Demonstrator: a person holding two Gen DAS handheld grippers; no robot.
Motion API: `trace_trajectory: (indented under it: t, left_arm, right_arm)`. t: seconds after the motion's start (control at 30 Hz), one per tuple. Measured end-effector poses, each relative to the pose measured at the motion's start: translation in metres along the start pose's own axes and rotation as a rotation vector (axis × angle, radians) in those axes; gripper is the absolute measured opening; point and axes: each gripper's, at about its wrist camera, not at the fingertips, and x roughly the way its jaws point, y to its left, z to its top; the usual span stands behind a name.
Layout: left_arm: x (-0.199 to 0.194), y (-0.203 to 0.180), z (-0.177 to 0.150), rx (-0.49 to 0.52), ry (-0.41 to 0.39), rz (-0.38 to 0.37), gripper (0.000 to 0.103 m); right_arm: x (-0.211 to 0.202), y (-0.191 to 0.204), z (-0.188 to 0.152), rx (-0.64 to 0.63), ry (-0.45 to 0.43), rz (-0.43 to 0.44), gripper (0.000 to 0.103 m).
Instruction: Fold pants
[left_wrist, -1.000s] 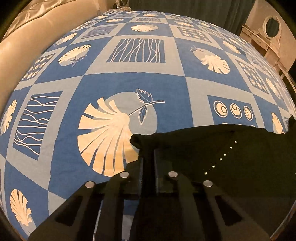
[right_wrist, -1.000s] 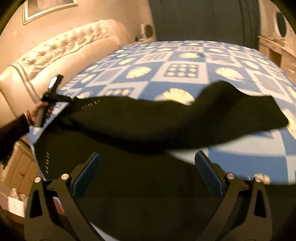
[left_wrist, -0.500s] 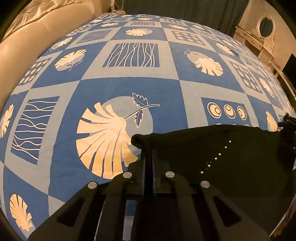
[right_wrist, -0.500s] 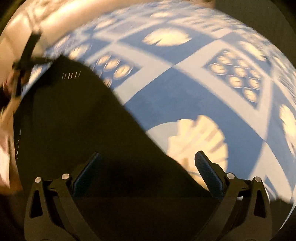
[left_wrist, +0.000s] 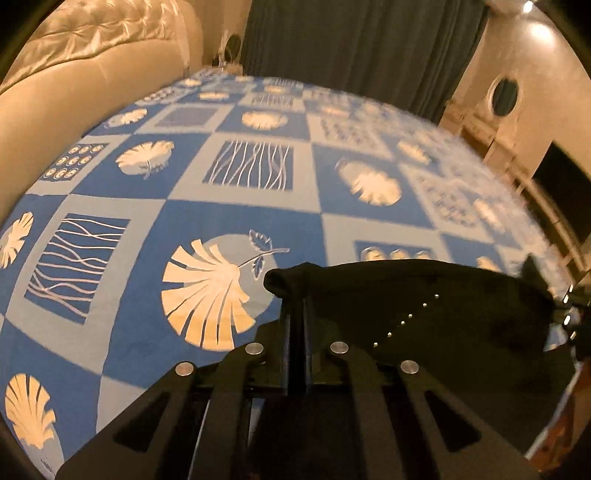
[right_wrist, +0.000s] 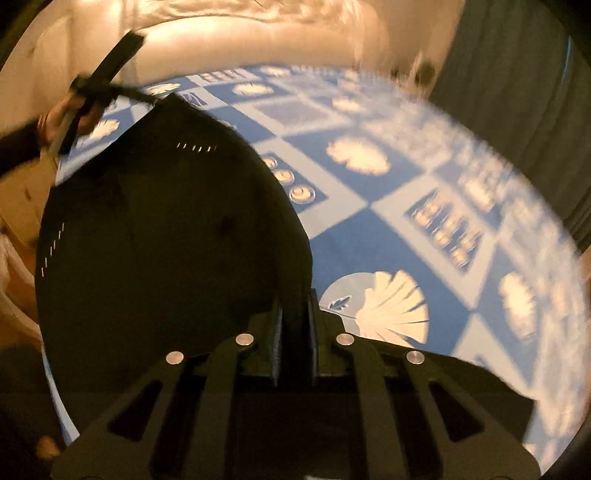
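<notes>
Left wrist view: we see our left gripper (left_wrist: 295, 306) with its two flat black fingers pressed together on a rolled, rounded corner of the pants (left_wrist: 424, 291). The pants are soft matte black cloth, and their top edge runs taut to the right with a dotted line of pale stitches slanting across it. At the far right edge, dark and blurred, stands the right gripper (left_wrist: 569, 317) at the other end of that edge.

Beneath lies the bedspread (left_wrist: 229, 184), a smooth cotton sheet printed in blue and pale grey squares with cream fan leaves, shells, wavy lines and ringed dots. Behind it rises a padded, tufted cream headboard (left_wrist: 85, 51) with a satin sheen, and heavy dark pleated curtains (left_wrist: 351, 48).

In the right wrist view, our right gripper (right_wrist: 295, 317) has its ribbed fingers closed on a fold of the pants (right_wrist: 166, 240), which spread as a broad, dark, curved sheet over the left of the bedspread (right_wrist: 388, 236). At its far peak the left gripper (right_wrist: 147, 96), a slim black bar in a hand (right_wrist: 62, 122), pinches the cloth.
</notes>
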Motion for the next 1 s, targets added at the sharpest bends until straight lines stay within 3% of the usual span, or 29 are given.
trace_trajectory:
  t: [0.23,0.33,0.4,0.5,0.57,0.67,0.73,0.87,1.0]
  left_arm:
    - [-0.076,-0.003,-0.056,-0.016,-0.064,-0.104,0.006]
    - [-0.095,0.001,-0.097,-0.032,-0.03,-0.092,0.013]
    - [-0.098,0.007,-0.132,-0.054,0.034,-0.073,0.015]
    - [-0.097,0.019,-0.171,-0.11,0.122,-0.002,0.015]
    - [-0.102,0.029,-0.19,-0.192,0.145,0.015,0.015]
    - [-0.118,0.025,-0.197,-0.308,0.104,0.014,0.015]
    - [-0.119,0.012,-0.193,-0.326,0.09,0.007,0.016]
    - [-0.097,-0.016,-0.176,-0.375,0.086,0.001,0.016]
    - [-0.067,-0.015,-0.176,-0.481,0.135,-0.018,0.016]
  right_arm:
    - [-0.047,0.077,-0.076,-0.045,-0.022,-0.109,0.014]
    - [-0.048,0.091,-0.103,0.02,0.022,-0.085,0.014]
    - [-0.046,0.096,-0.118,0.075,0.05,-0.061,0.017]
    - [-0.053,0.086,-0.136,0.301,0.061,0.034,0.031]
    - [-0.064,0.067,-0.143,0.533,0.009,0.122,0.067]
    - [-0.08,0.037,-0.153,0.891,-0.122,0.218,0.082]
    - [-0.078,0.022,-0.152,1.053,-0.162,0.229,0.085]
    - [-0.061,0.015,-0.14,1.184,-0.174,0.23,0.085]
    - [-0.041,0.021,-0.129,1.258,-0.146,0.255,0.085]
